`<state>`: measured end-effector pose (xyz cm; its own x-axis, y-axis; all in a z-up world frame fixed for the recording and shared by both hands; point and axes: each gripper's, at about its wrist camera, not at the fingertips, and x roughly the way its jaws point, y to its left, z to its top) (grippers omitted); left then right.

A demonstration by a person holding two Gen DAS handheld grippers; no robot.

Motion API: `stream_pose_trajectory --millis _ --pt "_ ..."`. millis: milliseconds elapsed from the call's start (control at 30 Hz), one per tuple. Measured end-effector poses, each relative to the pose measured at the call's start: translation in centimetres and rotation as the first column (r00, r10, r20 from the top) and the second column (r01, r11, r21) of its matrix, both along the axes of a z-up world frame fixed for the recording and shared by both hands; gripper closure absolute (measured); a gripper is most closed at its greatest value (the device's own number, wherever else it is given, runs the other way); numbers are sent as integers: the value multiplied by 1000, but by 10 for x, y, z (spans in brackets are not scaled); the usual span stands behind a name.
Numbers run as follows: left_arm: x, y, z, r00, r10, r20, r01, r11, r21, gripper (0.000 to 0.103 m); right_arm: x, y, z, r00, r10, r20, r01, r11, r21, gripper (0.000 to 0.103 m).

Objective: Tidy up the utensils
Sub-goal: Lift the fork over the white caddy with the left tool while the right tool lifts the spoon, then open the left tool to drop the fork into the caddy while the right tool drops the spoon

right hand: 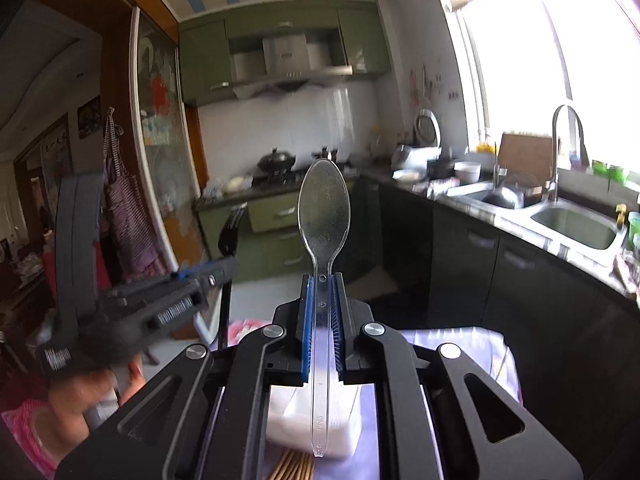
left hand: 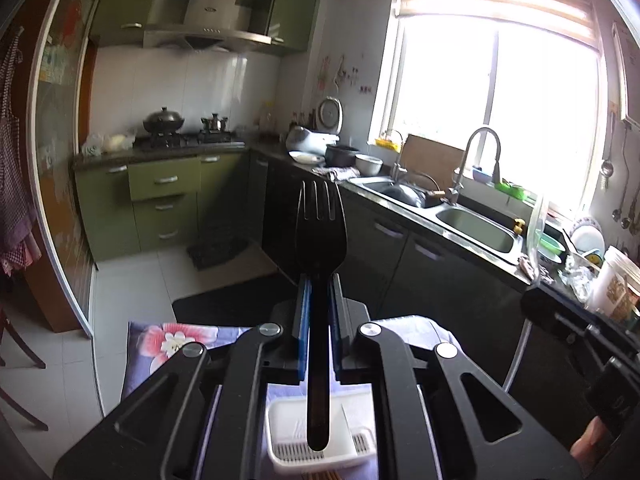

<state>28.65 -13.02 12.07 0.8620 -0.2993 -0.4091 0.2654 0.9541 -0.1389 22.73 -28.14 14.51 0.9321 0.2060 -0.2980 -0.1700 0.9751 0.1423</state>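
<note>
My left gripper (left hand: 319,284) is shut on a black plastic fork (left hand: 320,232), held upright with the tines up and its handle end hanging over a white slotted utensil holder (left hand: 288,432) below. My right gripper (right hand: 323,282) is shut on a clear plastic spoon (right hand: 324,208), held upright with the bowl up and its handle hanging over the white holder (right hand: 348,436). Wooden chopsticks (right hand: 292,466) lie just in front of the holder. In the right wrist view the left gripper (right hand: 230,258) shows at the left with the fork (right hand: 231,230).
The holder sits on a floral purple cloth (left hand: 176,340) over a table. A counter with a double sink (left hand: 476,228) and tall tap (left hand: 480,160) runs along the right under a bright window. A stove with pots (left hand: 164,122) stands at the back. A wooden chair (left hand: 16,356) is at the left.
</note>
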Motion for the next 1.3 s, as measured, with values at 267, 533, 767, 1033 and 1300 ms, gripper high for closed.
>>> stream_pose_trajectory --millis 267,533,767,1033,1300 --pt "20 -11 -39 1000 28 4 -28 999 22 94 56 19 -27 1000 -6 -19 5 999 -42 94" --pt "15 -7 -66 995 -4 -95 9 998 56 94 56 18 -59 998 5 -70 -9 998 -65 94" --pt "-3 5 -60 992 -11 -123 23 995 93 94 24 6 -71 994 28 -106 -35 997 -63 93" --pt "-14 9 -70 979 -48 -197 71 991 111 94 2 1 -94 986 44 -159 -56 996 -67 93" --pt "-20 13 -78 976 -53 -210 83 987 137 94 0 2 -109 980 51 -194 -70 993 -93 92"
